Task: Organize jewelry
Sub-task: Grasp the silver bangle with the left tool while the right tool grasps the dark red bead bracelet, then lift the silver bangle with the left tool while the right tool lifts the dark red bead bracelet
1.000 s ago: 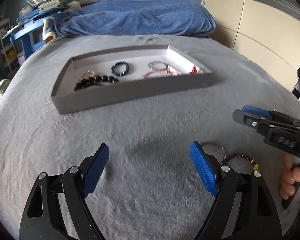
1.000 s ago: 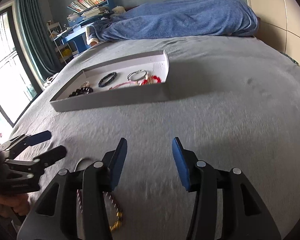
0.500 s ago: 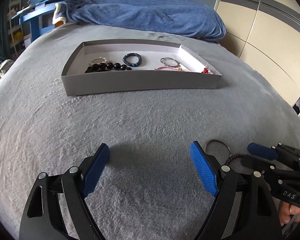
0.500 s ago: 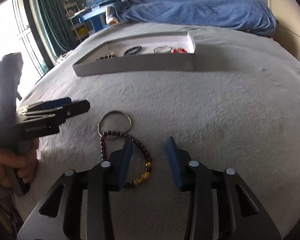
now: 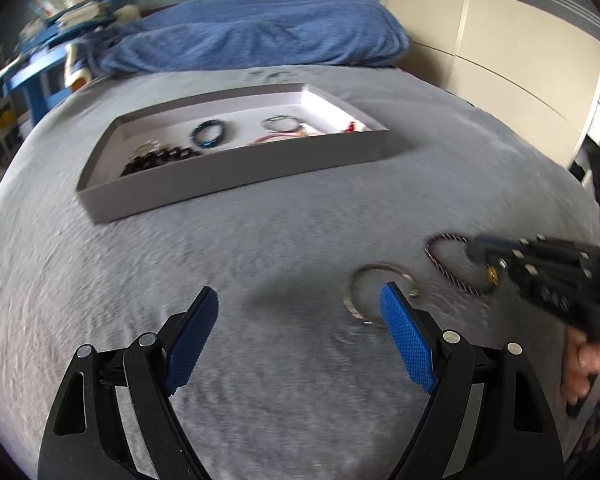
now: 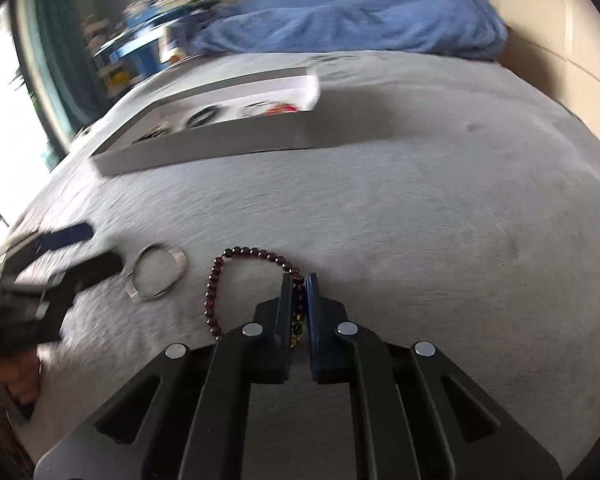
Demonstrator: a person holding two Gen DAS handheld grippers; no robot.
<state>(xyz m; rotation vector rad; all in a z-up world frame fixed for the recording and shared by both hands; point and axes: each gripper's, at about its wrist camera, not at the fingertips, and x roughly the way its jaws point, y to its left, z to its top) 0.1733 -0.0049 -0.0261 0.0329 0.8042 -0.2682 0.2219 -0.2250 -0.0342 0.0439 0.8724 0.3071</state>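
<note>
dark red beaded bracelet (image 6: 236, 268), gold beads, pinched in right gripper (image 6: 299, 292)

A home bedroom: grey bedspread (image 5: 260, 248), rumpled blue blanket (image 5: 260, 32), cluttered bookshelf (image 5: 60, 8).

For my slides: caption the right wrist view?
Right gripper shut on beaded bracelet, silver bangle beside it.

Daylight floods from a blown-out window (image 6: 8, 92) at left — motion blur smears both fisheye views, edges vignetted black.
</note>
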